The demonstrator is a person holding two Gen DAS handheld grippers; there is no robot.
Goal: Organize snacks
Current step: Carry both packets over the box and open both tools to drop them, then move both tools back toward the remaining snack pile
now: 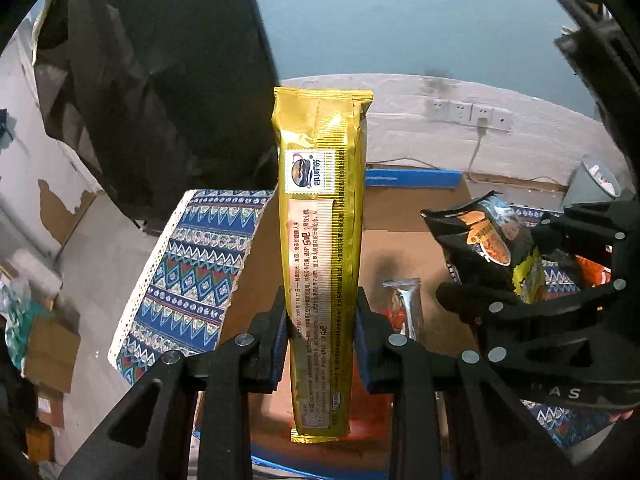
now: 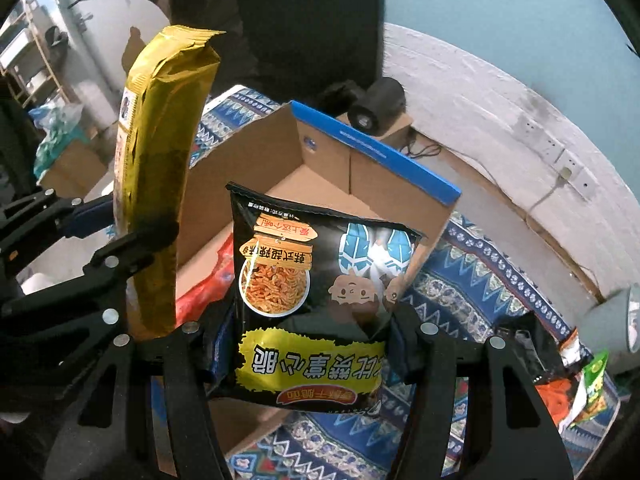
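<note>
1. Our left gripper (image 1: 320,340) pinches the long gold snack packet (image 1: 322,248) low on its length, one blue pad pressed to each side, so the packet stands upright toward twelve o'clock in the left wrist view.
2. Our right gripper (image 2: 310,344) is clamped on the black noodle snack bag (image 2: 312,300), its fingers squeezing the lower part; the bag's print reads upside down to us.
3. In the right wrist view the gold packet (image 2: 160,168) rises at ten o'clock, held beside the black bag and apart from it.
4. Both packets hang above the open cardboard box (image 2: 384,184) with the blue rim, which lies beyond the black bag toward twelve o'clock.
5. A red wrapper (image 2: 208,280) lies inside the box at nine o'clock of the black bag.
6. The box rests on a patterned blue cloth (image 2: 460,280); more snack packs (image 2: 588,384) sit at four o'clock.
</note>
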